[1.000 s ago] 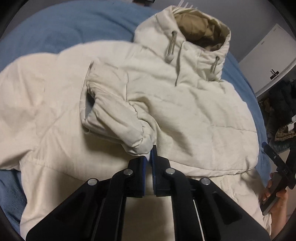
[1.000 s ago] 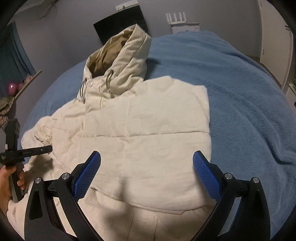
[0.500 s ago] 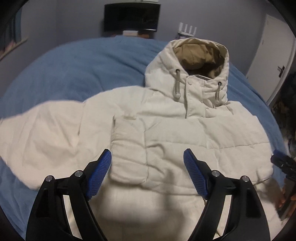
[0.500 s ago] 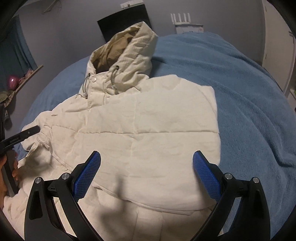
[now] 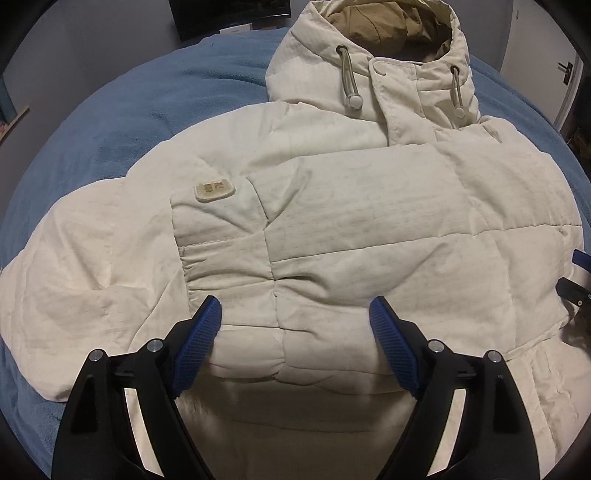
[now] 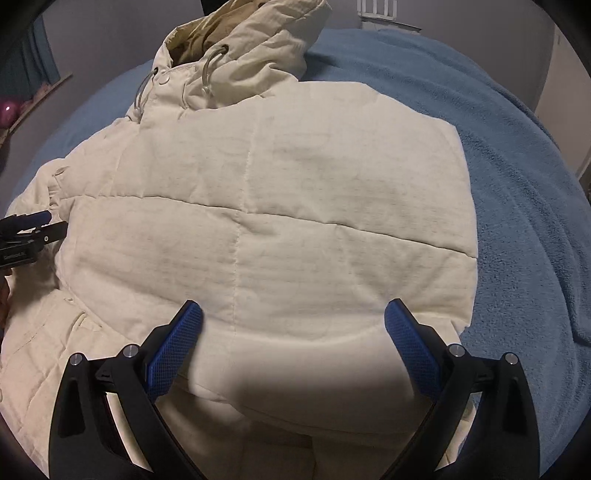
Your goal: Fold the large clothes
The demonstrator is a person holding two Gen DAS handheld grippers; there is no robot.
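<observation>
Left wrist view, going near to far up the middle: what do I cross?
Open left claw → folded cream sleeve → cream puffy quilted jacket's chest → tan-lined hood → grey wall.

The middle of the bed is taken up by the puffy cream jacket, whose raised hood blocks the way toward the far edge. Bare blue blanket is left free along the bed's left side in the left wrist view and along its right side in the right wrist view, where a gripper could be passed. Just above the jacket, open room is kept between the spread pads of the left gripper and of the right gripper.
</observation>
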